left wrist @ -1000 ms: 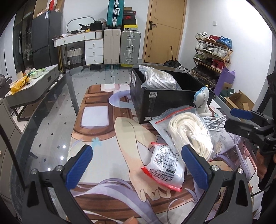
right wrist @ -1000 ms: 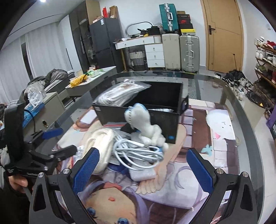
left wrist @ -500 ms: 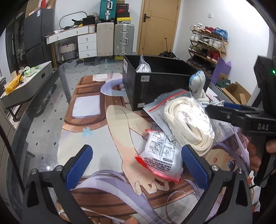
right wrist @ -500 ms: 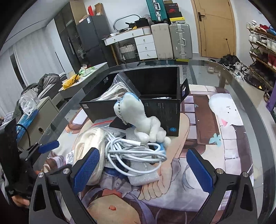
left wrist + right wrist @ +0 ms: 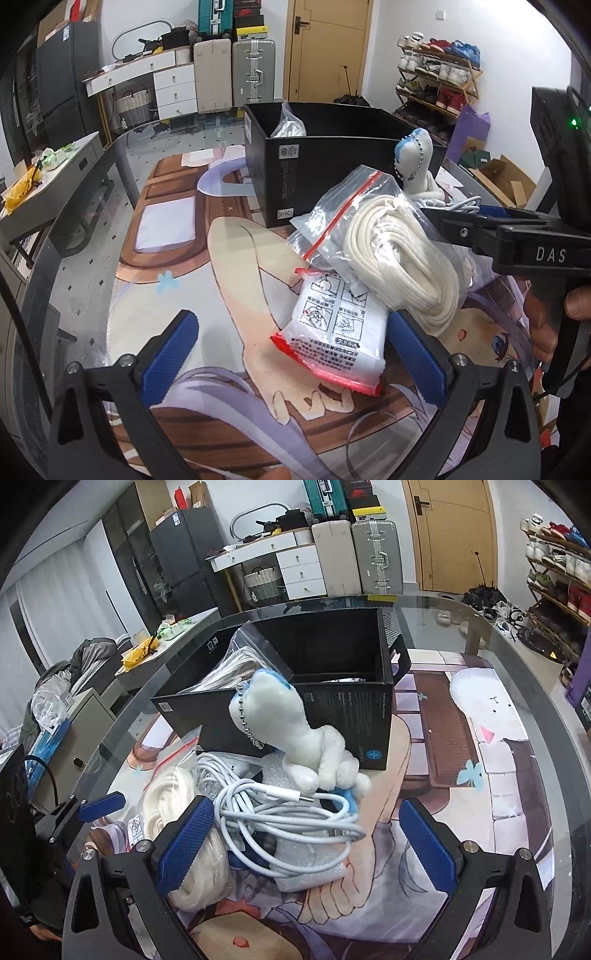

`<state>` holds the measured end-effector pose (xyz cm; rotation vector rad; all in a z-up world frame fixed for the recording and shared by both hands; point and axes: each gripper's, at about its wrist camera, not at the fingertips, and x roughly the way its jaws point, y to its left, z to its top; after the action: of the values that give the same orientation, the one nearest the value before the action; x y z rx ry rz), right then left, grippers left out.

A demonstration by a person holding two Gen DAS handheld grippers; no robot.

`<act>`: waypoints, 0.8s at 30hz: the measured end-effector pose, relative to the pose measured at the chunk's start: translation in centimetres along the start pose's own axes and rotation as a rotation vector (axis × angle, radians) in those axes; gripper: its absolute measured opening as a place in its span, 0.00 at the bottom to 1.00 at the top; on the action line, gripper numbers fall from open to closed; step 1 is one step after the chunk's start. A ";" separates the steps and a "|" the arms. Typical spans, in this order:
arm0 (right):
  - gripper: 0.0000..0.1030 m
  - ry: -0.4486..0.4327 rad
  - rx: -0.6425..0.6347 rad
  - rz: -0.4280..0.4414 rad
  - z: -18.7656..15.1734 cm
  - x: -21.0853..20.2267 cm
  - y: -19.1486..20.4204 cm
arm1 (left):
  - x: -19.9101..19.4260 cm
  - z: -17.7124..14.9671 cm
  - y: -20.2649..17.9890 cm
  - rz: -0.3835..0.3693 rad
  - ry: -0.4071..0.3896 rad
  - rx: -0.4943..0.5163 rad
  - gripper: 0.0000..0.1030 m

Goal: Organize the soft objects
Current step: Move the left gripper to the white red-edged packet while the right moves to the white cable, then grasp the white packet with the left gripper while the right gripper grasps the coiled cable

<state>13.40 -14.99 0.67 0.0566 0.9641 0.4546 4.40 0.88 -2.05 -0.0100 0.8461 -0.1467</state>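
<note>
A black box (image 5: 325, 173) (image 5: 343, 686) stands on the printed mat and holds a clear bag of white cord (image 5: 290, 127). In front of it lie a zip bag of cream rope (image 5: 391, 243) (image 5: 166, 805), a red-edged white packet (image 5: 338, 332), a coiled white cable (image 5: 288, 812) and a white-and-blue plush toy (image 5: 295, 731) (image 5: 413, 158). My left gripper (image 5: 291, 354) is open, with the packet between its blue pads. My right gripper (image 5: 306, 838) is open around the coiled cable and bubble pouch (image 5: 314, 864), below the plush.
The printed mat (image 5: 177, 229) covers a round glass table (image 5: 554, 709). Bare mat lies left of the box and to the right (image 5: 480, 746). Suitcases (image 5: 251, 72), a drawer unit and a shoe rack (image 5: 439, 77) stand beyond the table.
Both grippers have moved forward toward the pile. The packet now sits between the left pads, and the cable between the right pads. The right gripper has moved in over the rope bag.
</note>
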 end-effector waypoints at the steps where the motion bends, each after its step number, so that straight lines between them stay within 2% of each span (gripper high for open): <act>1: 0.97 0.003 -0.004 0.002 0.0 0.0 0.1 | 0.1 0.0 -0.1 0.002 0.002 0.005 1.00; 4: 0.86 0.006 -0.008 0.028 -0.2 -0.2 0.1 | 0.1 0.1 -0.2 -0.006 0.005 0.009 0.98; 9: 0.72 -0.003 -0.017 0.052 -0.7 -0.7 0.3 | 0.0 -0.1 -0.3 -0.051 -0.007 0.014 0.83; 11: 0.71 -0.010 -0.013 0.054 -0.8 -0.8 0.3 | -0.2 -0.2 -0.6 -0.080 -0.019 0.026 0.62; 14: 0.70 -0.021 -0.014 0.061 -1.0 -0.9 0.3 | -0.4 -0.5 -0.9 -0.095 -0.025 0.038 0.47; 24: 0.65 -0.060 -0.024 0.086 -1.1 -2.1 -0.1 | -1.0 -0.5 0.0 -0.084 -0.041 0.006 0.43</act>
<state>11.58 -16.12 1.62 0.0893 0.8993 0.5406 3.34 1.03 -1.60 -0.0425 0.8041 -0.2273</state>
